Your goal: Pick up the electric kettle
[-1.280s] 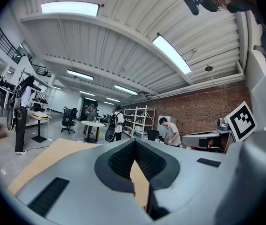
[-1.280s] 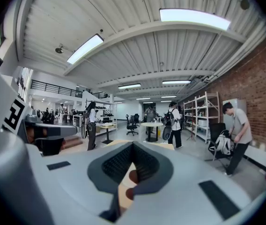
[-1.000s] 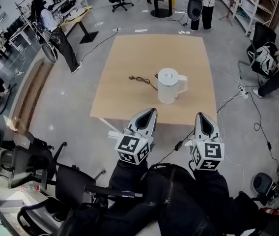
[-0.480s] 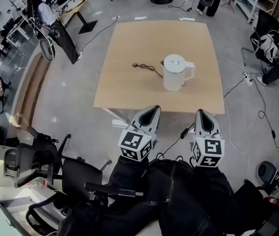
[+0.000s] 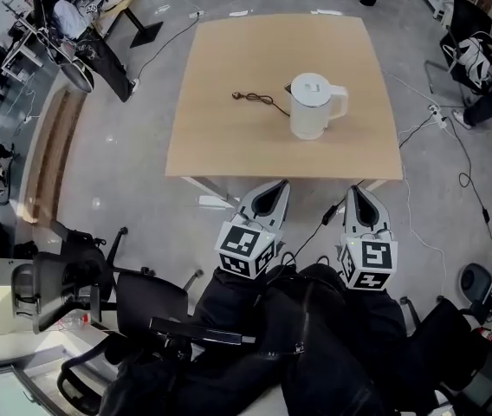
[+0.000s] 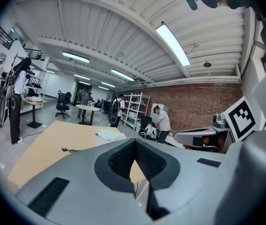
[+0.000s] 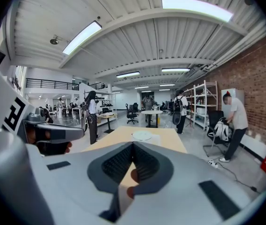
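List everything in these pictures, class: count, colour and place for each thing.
Table: one, light wood, middle of the floor.
Kettle: one, white, upright on the table, right of centre.
Cord: one, black, on the table left of the kettle.
Chairs: at least two, black, lower left of the head view.
Bystander: one, light top, right of the table by a backpack.
Left gripper: one, grey, shut and empty, short of the table's near edge.
Right gripper: one, grey, shut and empty, beside the left one.
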